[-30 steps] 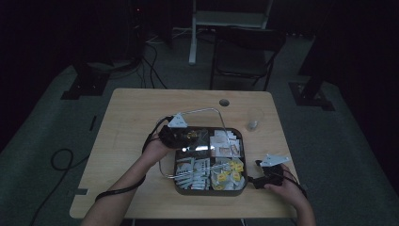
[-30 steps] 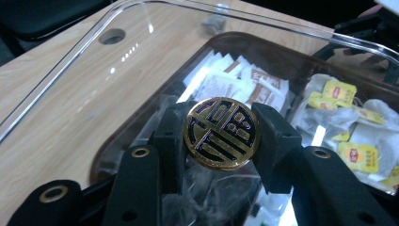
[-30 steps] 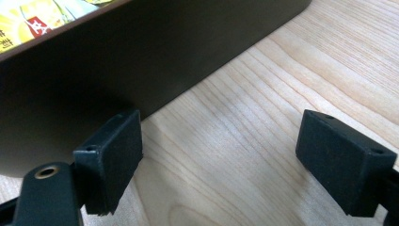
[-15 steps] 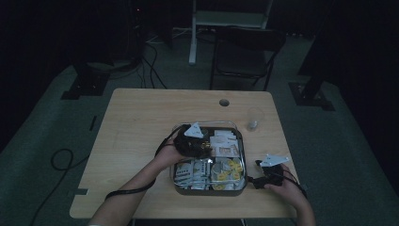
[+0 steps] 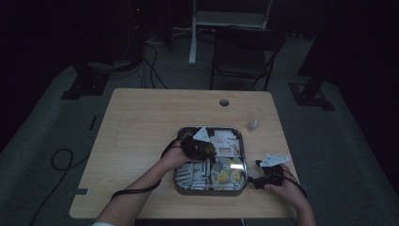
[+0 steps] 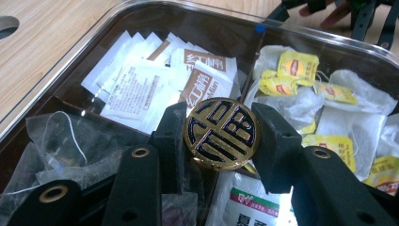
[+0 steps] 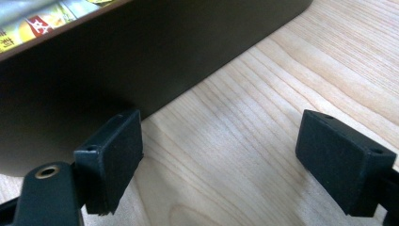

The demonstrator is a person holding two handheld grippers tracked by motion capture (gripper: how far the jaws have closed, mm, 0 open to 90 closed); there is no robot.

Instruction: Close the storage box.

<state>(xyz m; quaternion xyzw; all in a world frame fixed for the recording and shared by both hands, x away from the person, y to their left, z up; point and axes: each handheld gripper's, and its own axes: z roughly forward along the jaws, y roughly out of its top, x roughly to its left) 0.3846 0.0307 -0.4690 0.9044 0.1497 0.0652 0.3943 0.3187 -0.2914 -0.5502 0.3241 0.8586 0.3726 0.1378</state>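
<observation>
A round gold and black disc (image 6: 221, 133) with a raised pattern sits between the pads of my left gripper (image 6: 221, 123), which is shut on it. This gripper (image 5: 203, 147) hovers over the middle of a dark compartment tray (image 5: 209, 192). Beneath it lie white sachets (image 6: 136, 84), tea bags with yellow tags (image 6: 301, 70) and clear bags of dark tea (image 6: 61, 141). My right gripper (image 7: 221, 148) stands open on the wood with nothing between its fingers, its left pad near the tray's dark outer wall (image 7: 141, 52). In the high view this gripper (image 5: 259, 181) rests at the tray's right front corner.
A clear glass (image 5: 254, 118) stands on the table beyond the tray's right corner. A round cable hole (image 5: 224, 102) sits near the table's far edge. A black chair (image 5: 244, 52) stands behind the table. Bare wood lies to the tray's left.
My left gripper, with the disc in it, has moved right and down from the tray's back left corner to over its middle. The right gripper has stayed put.
</observation>
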